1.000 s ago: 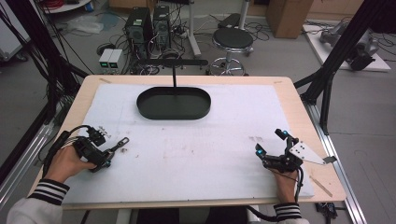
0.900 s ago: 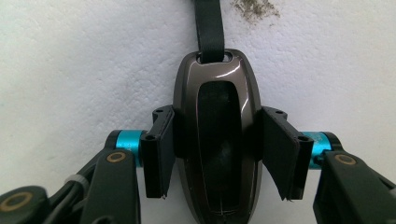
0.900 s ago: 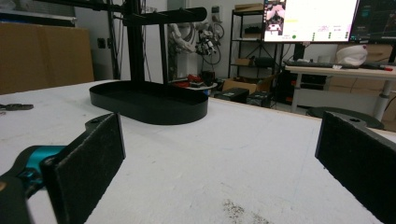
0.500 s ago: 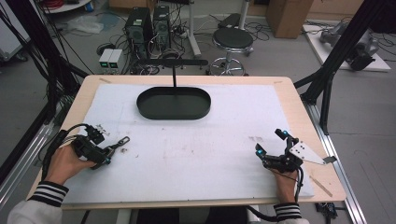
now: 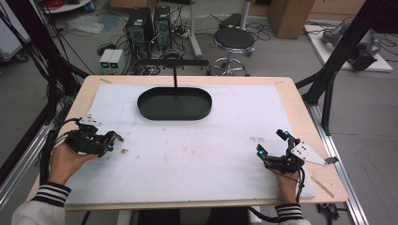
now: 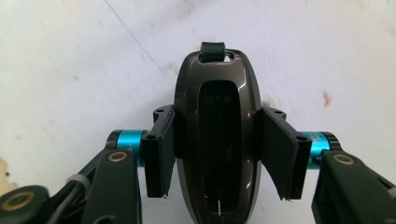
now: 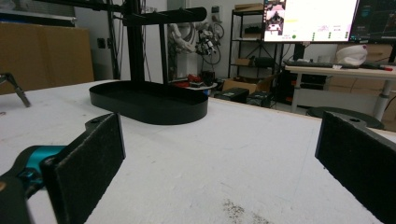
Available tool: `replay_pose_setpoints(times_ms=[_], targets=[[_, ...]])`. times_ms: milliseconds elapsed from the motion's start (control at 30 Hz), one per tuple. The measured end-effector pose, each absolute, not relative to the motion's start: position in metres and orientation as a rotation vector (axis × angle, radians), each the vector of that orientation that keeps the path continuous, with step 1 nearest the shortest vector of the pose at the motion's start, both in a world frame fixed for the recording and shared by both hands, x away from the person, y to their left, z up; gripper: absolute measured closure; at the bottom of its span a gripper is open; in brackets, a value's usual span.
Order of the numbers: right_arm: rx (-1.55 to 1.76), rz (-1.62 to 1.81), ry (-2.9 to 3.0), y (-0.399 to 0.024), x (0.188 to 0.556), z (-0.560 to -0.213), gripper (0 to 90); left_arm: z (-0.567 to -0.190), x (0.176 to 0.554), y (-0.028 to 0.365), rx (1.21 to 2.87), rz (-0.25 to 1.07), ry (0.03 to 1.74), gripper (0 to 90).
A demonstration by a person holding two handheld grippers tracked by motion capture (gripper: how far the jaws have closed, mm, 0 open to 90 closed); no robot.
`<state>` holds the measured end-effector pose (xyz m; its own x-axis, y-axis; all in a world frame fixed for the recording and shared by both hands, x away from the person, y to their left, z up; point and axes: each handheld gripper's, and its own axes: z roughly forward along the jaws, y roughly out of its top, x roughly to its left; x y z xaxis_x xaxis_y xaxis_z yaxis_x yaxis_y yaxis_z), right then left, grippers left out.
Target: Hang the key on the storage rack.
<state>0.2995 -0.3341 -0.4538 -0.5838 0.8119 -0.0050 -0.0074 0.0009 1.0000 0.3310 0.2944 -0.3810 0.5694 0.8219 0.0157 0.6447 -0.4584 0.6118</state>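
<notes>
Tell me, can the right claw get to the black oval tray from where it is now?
Probably yes: the right claw is open with nothing in it, and the white mat between it and the black oval tray looks free.

The setting is a robotics or data-recording laboratory. A wooden worktop (image 5: 300, 117) covered by a white foam sheet (image 5: 197, 154) stands inside a frame of black struts (image 5: 347, 51). Beyond its far edge, desktop computer towers (image 5: 149, 23) and loose cable bundles (image 5: 65, 56) lie on the grey floor beside a round stool (image 5: 233, 40) and cardboard boxes (image 5: 293, 14). In the right gripper view, monitors (image 7: 310, 19) show software windows above a desk (image 7: 336, 72), and metal shelving (image 7: 245, 42) holds equipment.
</notes>
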Motion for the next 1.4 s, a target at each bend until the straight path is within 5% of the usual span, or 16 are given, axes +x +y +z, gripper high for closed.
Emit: replay_pose_setpoints(times_ms=[500,1400], targets=[[0.841,1.656,1.649,-0.334,0.299,-0.454,0.5,-0.356,0.343,0.277,2.069,0.567,1.073,48.6],[0.84,1.654,1.651,-0.334,0.299,-0.454,0.5,-0.306,0.41,0.264,1.986,0.566,0.943,48.6]])
